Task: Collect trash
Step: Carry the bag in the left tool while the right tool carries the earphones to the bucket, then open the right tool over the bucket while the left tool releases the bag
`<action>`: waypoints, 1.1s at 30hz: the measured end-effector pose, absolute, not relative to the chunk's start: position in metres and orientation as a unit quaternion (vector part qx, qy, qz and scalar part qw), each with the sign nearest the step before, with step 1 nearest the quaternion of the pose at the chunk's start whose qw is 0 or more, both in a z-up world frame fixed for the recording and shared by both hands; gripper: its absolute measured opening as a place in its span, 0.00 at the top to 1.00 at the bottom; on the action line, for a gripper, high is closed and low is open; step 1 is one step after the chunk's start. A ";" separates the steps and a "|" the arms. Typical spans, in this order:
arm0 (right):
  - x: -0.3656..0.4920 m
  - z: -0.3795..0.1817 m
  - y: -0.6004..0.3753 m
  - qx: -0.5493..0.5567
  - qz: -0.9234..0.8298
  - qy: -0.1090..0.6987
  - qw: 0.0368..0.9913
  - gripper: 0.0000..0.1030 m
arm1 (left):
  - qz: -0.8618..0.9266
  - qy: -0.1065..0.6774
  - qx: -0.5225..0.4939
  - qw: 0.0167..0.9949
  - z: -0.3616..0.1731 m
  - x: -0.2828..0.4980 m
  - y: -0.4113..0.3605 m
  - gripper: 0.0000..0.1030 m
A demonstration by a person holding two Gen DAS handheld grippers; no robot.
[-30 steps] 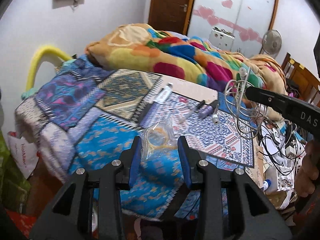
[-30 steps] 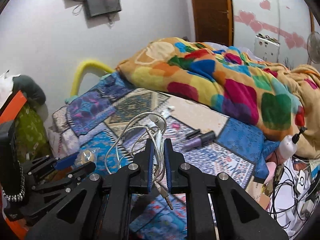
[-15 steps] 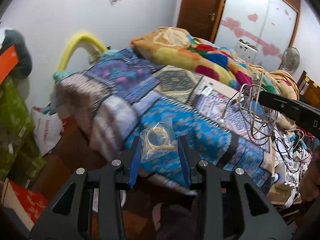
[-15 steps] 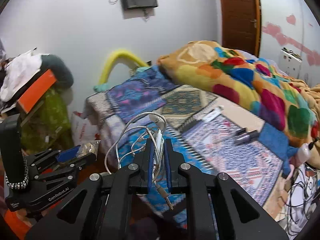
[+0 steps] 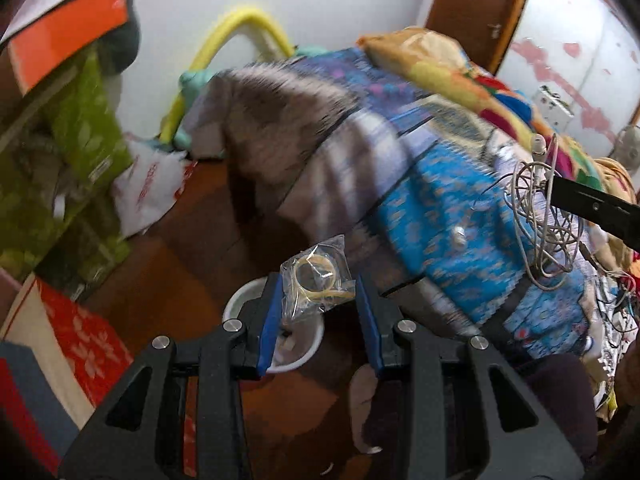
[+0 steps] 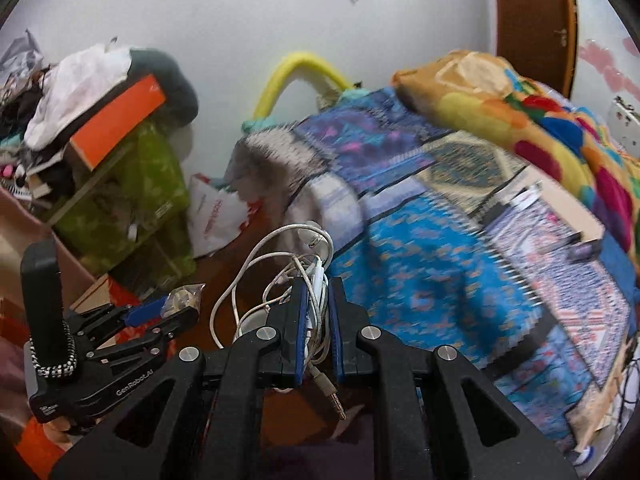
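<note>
Swinging off bed, plastic bag (image 5: 318, 280) now over white bucket (image 5: 244, 300)

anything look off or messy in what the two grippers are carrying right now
Yes. The earphone cable in the right gripper is a tangled bundle, loops spilling out and its plug dangling below the jaws. The left gripper holds a crumpled clear bag above a white bin.

clear plastic bag (image 5: 316, 280) with yellow ring; white cable bundle (image 6: 296, 276); blue patterned bedsheet (image 6: 432, 272); orange box (image 6: 116, 120) upper left.
</note>
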State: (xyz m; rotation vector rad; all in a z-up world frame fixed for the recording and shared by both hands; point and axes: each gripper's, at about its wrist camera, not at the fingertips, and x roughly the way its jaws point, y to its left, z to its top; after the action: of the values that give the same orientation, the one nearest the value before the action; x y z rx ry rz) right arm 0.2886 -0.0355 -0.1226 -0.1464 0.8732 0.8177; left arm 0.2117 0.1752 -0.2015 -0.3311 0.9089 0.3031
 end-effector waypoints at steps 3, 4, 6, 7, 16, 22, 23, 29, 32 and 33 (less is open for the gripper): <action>0.282 -0.140 -0.013 -0.076 0.394 0.429 0.809 0.91 | 0.160 0.447 -0.171 0.863 -0.222 0.200 0.192 0.65; 0.280 -0.148 -0.005 -0.080 0.397 0.436 0.803 0.91 | 0.163 0.450 -0.175 0.860 -0.227 0.198 0.195 0.65; 0.277 -0.162 0.010 -0.087 0.403 0.451 0.791 0.91 | 0.170 0.463 -0.187 0.850 -0.243 0.195 0.206 0.65; 0.276 -0.169 0.018 -0.092 0.405 0.459 0.785 0.91 | 0.173 0.468 -0.191 0.845 -0.251 0.193 0.211 0.65; 0.284 -0.235 0.077 -0.120 0.411 0.531 0.731 0.90 | 0.195 0.529 -0.218 0.796 -0.325 0.198 0.244 0.65; 0.295 -0.257 0.107 -0.132 0.409 0.556 0.711 0.85 | 0.198 0.546 -0.235 0.779 -0.349 0.209 0.258 0.65; 0.296 -0.258 0.110 -0.135 0.409 0.557 0.710 0.82 | 0.197 0.547 -0.239 0.777 -0.351 0.211 0.260 0.65; 0.298 -0.260 0.117 -0.150 0.412 0.550 0.711 0.64 | 0.192 0.545 -0.247 0.778 -0.352 0.227 0.265 0.65; 0.301 -0.256 0.112 -0.149 0.409 0.544 0.717 0.64 | 0.188 0.543 -0.245 0.781 -0.350 0.235 0.265 0.65; 0.302 -0.253 0.110 -0.147 0.409 0.542 0.719 0.64 | 0.185 0.546 -0.244 0.780 -0.350 0.239 0.264 0.64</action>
State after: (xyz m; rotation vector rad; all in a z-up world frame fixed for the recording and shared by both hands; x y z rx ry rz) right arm 0.3016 0.1095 -0.2533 -0.3246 1.1995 0.9033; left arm 0.2386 0.2644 -0.3496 -0.5266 1.1788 0.3994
